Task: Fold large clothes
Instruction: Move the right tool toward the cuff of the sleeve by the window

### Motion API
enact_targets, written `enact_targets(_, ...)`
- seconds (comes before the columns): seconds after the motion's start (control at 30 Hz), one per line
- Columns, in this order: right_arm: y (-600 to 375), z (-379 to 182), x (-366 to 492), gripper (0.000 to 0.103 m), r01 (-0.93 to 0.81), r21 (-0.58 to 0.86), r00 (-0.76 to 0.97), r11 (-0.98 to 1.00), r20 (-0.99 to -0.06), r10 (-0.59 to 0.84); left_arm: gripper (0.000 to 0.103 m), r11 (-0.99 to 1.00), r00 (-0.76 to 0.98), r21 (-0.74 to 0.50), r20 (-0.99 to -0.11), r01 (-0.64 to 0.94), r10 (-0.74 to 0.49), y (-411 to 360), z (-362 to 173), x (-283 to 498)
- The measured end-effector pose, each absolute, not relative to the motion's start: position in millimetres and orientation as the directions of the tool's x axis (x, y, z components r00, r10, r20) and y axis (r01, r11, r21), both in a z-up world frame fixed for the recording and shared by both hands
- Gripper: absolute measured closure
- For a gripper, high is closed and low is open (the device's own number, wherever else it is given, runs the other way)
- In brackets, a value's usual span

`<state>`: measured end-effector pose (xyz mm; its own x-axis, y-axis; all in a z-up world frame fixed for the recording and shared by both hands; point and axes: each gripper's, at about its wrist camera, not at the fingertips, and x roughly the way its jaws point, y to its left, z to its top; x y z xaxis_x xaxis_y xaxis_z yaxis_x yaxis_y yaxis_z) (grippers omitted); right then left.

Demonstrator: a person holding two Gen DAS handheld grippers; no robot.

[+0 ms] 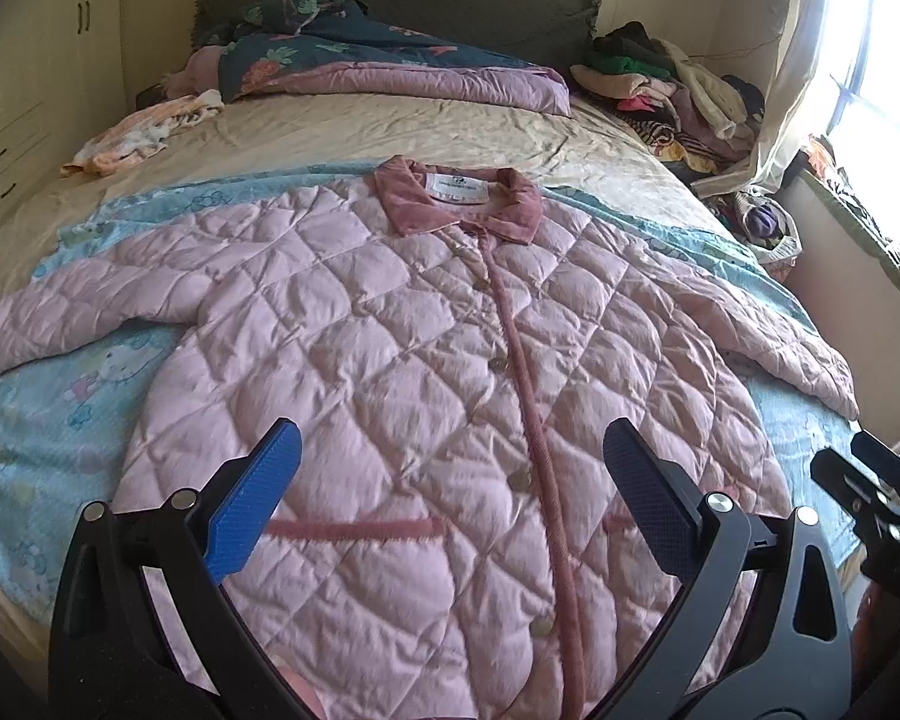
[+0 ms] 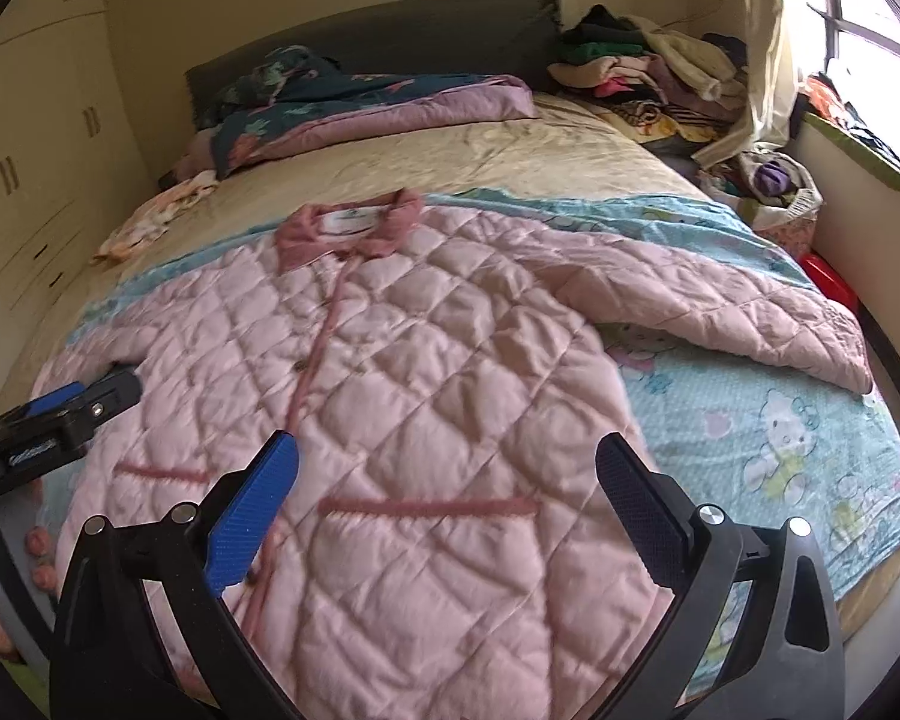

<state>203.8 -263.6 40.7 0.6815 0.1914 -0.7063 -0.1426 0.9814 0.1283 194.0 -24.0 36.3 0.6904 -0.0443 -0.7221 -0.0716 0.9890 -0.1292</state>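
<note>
Bedroom, bed (image 1: 342, 132) with beige sheet, blue cartoon blanket (image 1: 48, 414) laid across near half, quilt (image 1: 390, 69) bunched at headboard, clothes pile (image 1: 672, 90) by window side, wardrobe (image 1: 24, 78) on the other. Pink quilted coat (image 1: 426, 372) lies flat on blanket, front up, buttoned, collar (image 1: 459, 195) away from camera, both sleeves spread out to sides. Left claw (image 1: 450, 504) hovers over lower front of coat, jaws wide apart, holding nothing. Right claw (image 2: 447, 510) same, jaws apart, above pocket trim on coat's lower right part, empty. Step: coat looks spread and ready, fold not yet started. Next move likely calls for going out to a sleeve (image 2: 720, 312), pinching the cuff edge and bringing it across the chest; padded fabric is thick, so bite deep or it may slip
</note>
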Motion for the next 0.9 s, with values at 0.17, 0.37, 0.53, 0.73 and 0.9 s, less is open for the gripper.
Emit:
enact_targets(0.17,-282.2,38.0,234.7,0.004,-0.07,0.126,0.689,0.99,-0.711,0.139,0.008,0.989,0.683,-0.136,-0.729,-0.066,-0.055,-28.0,35.1,218.7)
enact_targets(0.37,-317.2,29.9,270.8,0.004,0.034,0.16,0.69,0.987,-0.718,0.093,0.008,0.989,0.67,-0.132,-0.74,-0.064,-0.056,-34.7,30.0,251.9)
enact_targets(0.53,-347.2,20.5,297.6,0.004,0.122,0.182,0.681,0.976,-0.73,0.051,0.008,0.986,0.656,-0.157,-0.75,-0.057,-0.081,-41.9,27.0,277.3)
enact_targets(0.73,-384.3,11.7,322.4,0.004,0.218,0.205,0.679,0.954,-0.734,0.003,0.008,0.989,0.649,-0.138,-0.757,-0.045,-0.076,-56.3,24.1,306.5)
enact_targets(0.9,-417.3,4.0,337.9,0.004,0.295,0.227,0.672,0.928,-0.74,-0.032,0.008,0.991,0.629,-0.131,-0.773,-0.031,-0.082,-70.1,16.4,330.6)
